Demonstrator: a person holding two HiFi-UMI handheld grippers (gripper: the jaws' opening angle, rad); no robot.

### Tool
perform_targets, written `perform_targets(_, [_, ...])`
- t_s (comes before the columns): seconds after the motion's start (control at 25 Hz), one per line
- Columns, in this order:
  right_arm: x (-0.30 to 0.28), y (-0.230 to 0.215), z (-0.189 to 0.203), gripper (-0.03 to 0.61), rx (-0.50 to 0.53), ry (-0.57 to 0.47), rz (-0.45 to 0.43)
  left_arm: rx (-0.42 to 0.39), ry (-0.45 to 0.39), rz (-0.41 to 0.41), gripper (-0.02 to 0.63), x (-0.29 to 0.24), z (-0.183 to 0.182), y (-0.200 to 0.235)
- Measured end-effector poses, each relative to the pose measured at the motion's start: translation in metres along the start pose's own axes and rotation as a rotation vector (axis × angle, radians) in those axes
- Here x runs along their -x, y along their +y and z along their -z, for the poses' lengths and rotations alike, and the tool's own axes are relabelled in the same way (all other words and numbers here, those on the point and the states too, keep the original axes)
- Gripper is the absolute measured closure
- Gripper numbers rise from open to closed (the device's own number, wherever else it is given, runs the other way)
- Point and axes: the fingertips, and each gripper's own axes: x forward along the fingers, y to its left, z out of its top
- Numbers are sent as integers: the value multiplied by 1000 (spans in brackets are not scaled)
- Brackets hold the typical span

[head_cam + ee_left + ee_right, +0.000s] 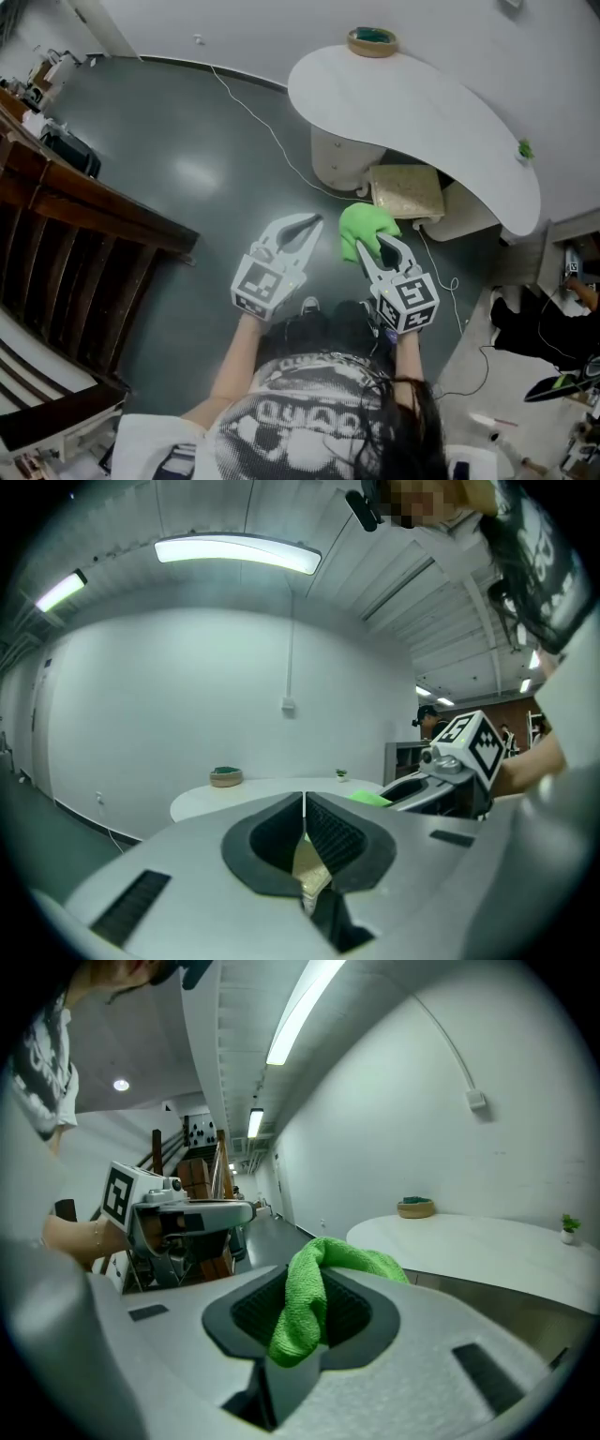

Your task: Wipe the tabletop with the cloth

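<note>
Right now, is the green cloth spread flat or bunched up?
Bunched up: the green microfibre cloth hangs in a crumpled fold, pinched between the right gripper's fingers, clear of the white tabletop.

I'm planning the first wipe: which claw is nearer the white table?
Right. The right claw, shut on the cloth, is short of the table, near its front edge. The left claw, shut and empty, is beside it, farther from the table.

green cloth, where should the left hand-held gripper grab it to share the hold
Pinch the loose bunch of the green cloth bulging past the right hand-held gripper tips, coming from the left; the rest is clamped between its jaws. Open the shut left hand-held gripper first.
</note>
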Motion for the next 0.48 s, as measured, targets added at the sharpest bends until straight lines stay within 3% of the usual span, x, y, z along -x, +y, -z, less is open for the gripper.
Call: perform_targets(0.48, [-35,-74,-16,485,-16,-10,23,9,10,28,604,-76,1,23])
